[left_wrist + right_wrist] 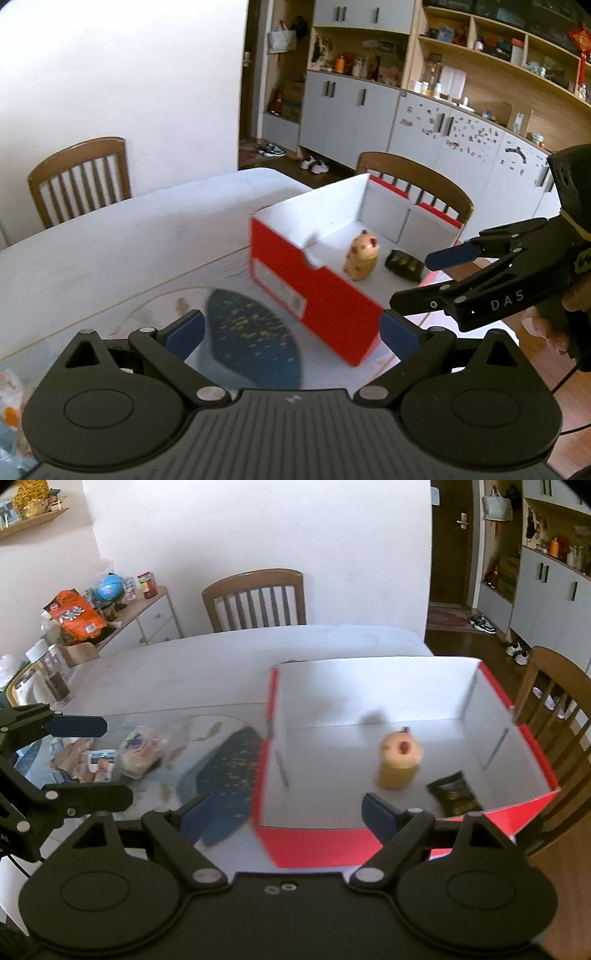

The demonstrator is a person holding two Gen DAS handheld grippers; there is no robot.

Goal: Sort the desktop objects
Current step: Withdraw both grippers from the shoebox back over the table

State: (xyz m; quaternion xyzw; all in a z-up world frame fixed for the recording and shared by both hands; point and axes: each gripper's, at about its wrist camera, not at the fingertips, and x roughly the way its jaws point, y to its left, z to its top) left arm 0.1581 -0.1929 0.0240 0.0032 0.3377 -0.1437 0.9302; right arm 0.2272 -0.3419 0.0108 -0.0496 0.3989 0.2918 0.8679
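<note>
Blue fan [255, 339] between left fingers [184, 332], seemingly untouched.

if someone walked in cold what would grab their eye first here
The red box with its white inside, sitting open on the white table, dominates both views. Inside it stand a small tan animal figurine and, beside it, a black packet. Just left of the box lies a dark blue gold-speckled fan-shaped thing, and both the left gripper and right gripper hang open and empty.
</note>
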